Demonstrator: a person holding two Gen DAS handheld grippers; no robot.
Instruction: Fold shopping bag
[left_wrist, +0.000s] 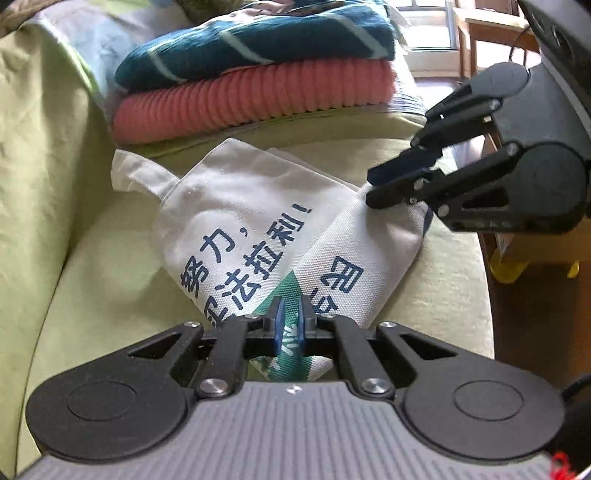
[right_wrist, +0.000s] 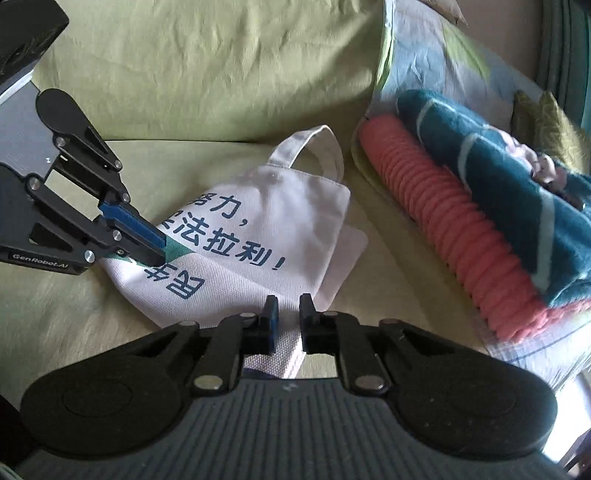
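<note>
We see a green sofa (right_wrist: 207, 74) that carries everything. On its seat, toward one end, lies a pile of folded textiles — a teal striped blanket (left_wrist: 258, 40) on top of a pink ribbed one (left_wrist: 255, 103). Beside the pile, the white shopping bag (left_wrist: 236, 221) lies on the seat cushion, partly folded over itself, with blue printed characters and one handle (right_wrist: 314, 144) pointing to the backrest. The right claw (left_wrist: 373, 190) is closed on a lifted corner of the bag. The left claw (right_wrist: 157, 251) is almost closed — its blue pads (left_wrist: 277, 321) pinch the edge with the green print.
</note>
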